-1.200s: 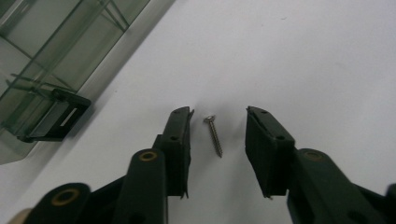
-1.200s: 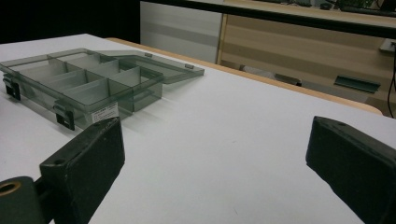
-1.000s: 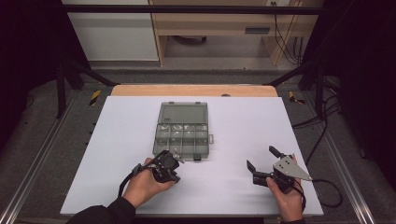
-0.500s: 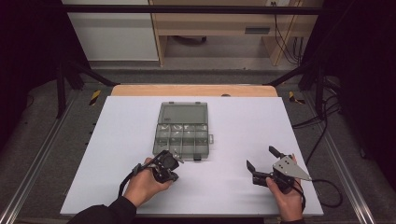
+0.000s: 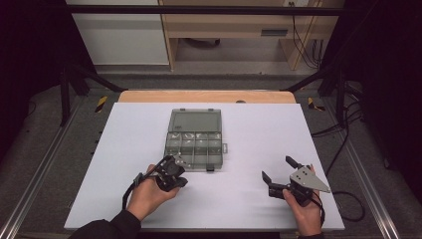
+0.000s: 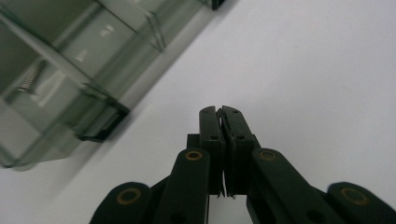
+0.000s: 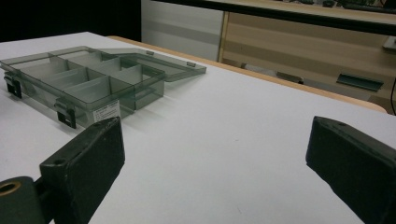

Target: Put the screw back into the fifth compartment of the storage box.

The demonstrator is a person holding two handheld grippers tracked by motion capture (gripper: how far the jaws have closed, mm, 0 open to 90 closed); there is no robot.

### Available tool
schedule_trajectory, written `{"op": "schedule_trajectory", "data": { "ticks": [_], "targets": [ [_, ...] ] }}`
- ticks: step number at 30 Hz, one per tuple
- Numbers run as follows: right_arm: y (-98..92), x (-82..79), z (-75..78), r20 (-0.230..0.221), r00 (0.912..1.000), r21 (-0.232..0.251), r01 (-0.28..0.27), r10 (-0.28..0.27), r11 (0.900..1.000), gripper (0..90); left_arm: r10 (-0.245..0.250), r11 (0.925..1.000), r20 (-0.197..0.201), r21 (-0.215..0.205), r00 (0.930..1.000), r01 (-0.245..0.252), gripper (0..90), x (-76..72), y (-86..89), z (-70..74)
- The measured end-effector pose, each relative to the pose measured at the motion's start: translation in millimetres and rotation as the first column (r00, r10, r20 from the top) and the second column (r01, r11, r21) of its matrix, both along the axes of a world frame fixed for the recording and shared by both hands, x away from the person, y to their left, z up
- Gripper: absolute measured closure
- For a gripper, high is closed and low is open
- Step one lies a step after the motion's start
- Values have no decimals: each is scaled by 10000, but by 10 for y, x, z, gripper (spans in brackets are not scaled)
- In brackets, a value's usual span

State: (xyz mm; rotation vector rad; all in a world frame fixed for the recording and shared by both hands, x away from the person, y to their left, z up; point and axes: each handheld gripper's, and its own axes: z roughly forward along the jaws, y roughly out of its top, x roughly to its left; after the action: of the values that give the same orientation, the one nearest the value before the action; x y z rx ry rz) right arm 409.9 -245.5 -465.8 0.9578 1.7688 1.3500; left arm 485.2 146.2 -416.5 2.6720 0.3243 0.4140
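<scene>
Organizer box (image 5: pixel 194 140), smoke-tinted with its lid folded back flat, lies on the white desk (image 5: pixel 249 199) just ahead of the left hand-held gripper (image 5: pixel 175 165) in the high view; the right hand-held gripper (image 5: pixel 278 172) rests well to the box's right, jaws spread. In the left gripper view, the jaws have just closed and meet with possibly a thin sliver between them, too small to identify; the box (image 6: pixel 56 65) sits ahead-left, a spring (image 6: pixel 29 80) inside. In the right gripper view, the jaws stand wide apart, empty, with the box (image 7: pixel 88 79) ahead-left.
</scene>
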Motion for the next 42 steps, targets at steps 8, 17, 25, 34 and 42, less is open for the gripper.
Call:
{"op": "schedule_trajectory", "data": {
  "ticks": [8, 17, 25, 34, 42],
  "targets": [
    [-10, -12, 2, -19, 10000, 82, 29, -29, 10000, 44, 204, 9996, 1020, -221, 9946, -182, 881, 194, 202, 213],
    [-12, 6, -12, -95, 10000, 80, 24, -23, 10000, 44, 340, 9982, 1459, -547, 9887, -262, 881, 418, 378, 285],
    [-14, -10, -13, -104, 9999, 111, 0, 2, 9999, 44, 720, 9965, 1690, -530, 9830, -639, 881, 600, 521, 260],
    [6, -22, 2, -17, 10000, -38, -77, 77, 10000, 44, 803, 9817, 1982, -1855, 9769, -430, 657, 640, 695, 262],
    [17, -22, -7, -69, 10000, -122, -50, 49, 9999, 43, 2591, 9175, 1655, -3500, 9516, -1890, 397, 397, 876, 220]
  ]
}}
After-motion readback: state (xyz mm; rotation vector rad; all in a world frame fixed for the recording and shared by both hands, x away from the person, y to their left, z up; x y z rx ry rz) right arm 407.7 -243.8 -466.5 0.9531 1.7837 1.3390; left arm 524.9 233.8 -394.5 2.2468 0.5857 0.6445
